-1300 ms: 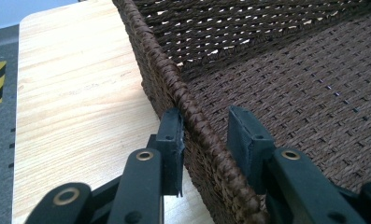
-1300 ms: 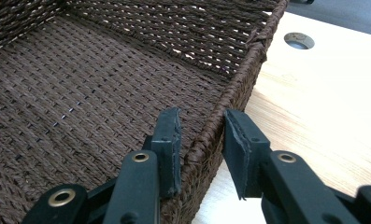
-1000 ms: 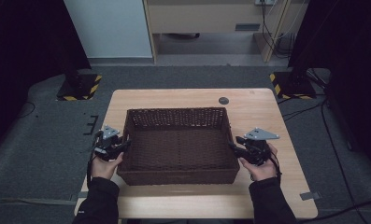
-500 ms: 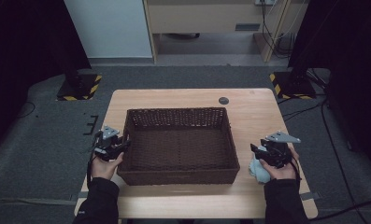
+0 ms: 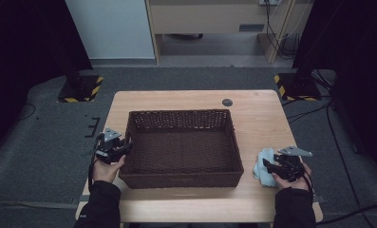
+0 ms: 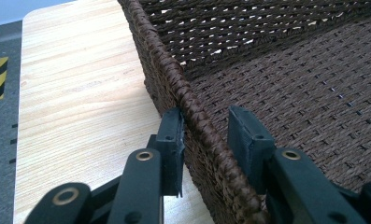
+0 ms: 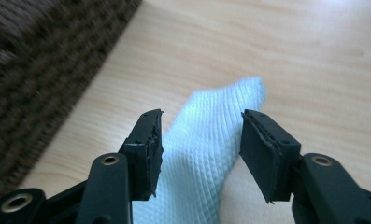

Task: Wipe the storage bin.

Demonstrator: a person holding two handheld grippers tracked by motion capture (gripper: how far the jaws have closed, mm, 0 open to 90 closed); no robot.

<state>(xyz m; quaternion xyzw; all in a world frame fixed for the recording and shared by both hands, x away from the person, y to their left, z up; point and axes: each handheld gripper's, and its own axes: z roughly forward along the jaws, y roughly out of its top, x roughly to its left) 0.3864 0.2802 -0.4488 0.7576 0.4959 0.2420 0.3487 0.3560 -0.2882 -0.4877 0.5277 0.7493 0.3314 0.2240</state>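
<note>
- Cloth is lying on the table just right of the basket, between the right gripper jaws, which have just been opening and are not pressing it.
- Left gripper is straddling the basket's left rim; the outer pad is touching, but a firm clamp is hard to confirm.
- Judging by this, the cloth pickup is beginning; next the right jaws need closing on it.
- Cloth's near end is hiding under the gripper.
</note>
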